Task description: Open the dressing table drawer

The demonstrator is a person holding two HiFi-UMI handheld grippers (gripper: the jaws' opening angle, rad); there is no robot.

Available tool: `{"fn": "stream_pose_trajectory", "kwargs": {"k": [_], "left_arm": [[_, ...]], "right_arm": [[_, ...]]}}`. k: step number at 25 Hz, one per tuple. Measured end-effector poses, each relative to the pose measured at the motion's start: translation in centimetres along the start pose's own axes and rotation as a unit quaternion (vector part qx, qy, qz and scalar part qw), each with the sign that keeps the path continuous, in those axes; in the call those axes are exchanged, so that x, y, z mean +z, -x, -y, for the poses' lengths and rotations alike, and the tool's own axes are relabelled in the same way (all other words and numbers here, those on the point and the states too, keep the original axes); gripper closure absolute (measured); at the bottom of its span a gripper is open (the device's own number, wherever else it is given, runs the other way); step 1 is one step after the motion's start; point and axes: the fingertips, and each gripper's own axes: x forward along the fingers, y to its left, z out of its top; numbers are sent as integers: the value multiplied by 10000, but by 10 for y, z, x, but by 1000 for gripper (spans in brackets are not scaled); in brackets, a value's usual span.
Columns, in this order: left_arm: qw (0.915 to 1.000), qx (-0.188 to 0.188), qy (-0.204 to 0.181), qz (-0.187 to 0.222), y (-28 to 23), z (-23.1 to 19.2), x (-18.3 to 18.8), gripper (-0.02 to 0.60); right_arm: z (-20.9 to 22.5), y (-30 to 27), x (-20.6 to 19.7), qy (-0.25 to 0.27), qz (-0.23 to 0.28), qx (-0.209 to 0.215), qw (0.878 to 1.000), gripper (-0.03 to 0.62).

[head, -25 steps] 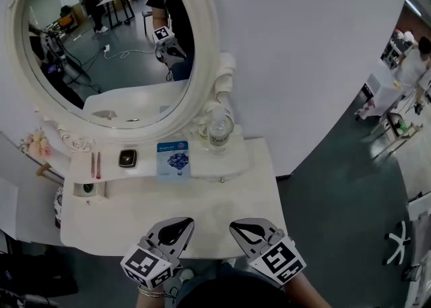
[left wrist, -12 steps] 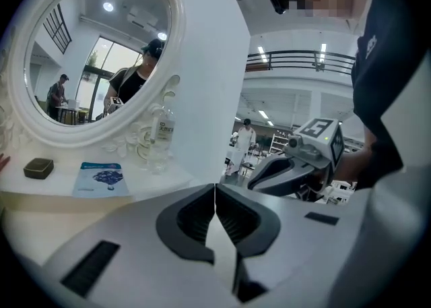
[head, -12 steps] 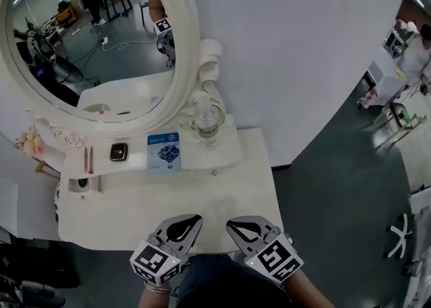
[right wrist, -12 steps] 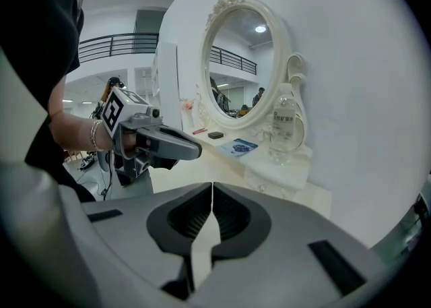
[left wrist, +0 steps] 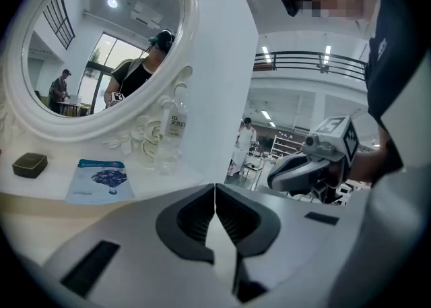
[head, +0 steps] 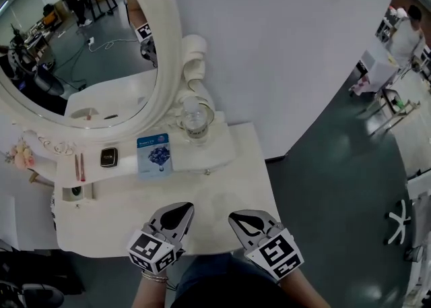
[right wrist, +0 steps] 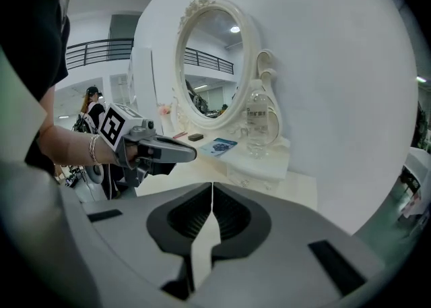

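Note:
The white dressing table (head: 121,216) stands against the wall under an oval mirror (head: 81,50). Its raised back shelf has a small drawer front with a knob (head: 207,172), which also shows in the right gripper view as the knob (right wrist: 244,182). No drawer stands open. My left gripper (head: 178,209) hovers shut and empty over the table's near edge, and its jaws (left wrist: 215,189) meet tip to tip. Beside it, my right gripper (head: 238,219) is shut and empty too, the jaws (right wrist: 213,187) touching. Each gripper appears in the other's view: left gripper (right wrist: 188,154), right gripper (left wrist: 276,178).
On the shelf stand a clear water bottle (head: 196,121), a blue packet (head: 154,154), a dark small box (head: 108,157) and two thin sticks (head: 79,166). Pink flowers (head: 20,157) sit at far left. Grey floor (head: 337,185) lies right of the table.
Both grippers stay shut and have drifted a little lower at the table's near edge. The head view has swung, so the table and mirror sit further left.

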Motion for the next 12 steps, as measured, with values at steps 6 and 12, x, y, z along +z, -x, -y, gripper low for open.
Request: {"fn": "stream_pose_trajectory", "kwargs": {"k": [6, 12], "left_arm": [[9995, -304, 124, -41, -13, -7, 0, 563], [9971, -438, 490, -373, -28, -18, -16, 563]], "right_arm": [[12, -11, 14, -179, 114, -96, 9997, 574], [21, -28, 22, -155, 62, -125, 9998, 574]]}}
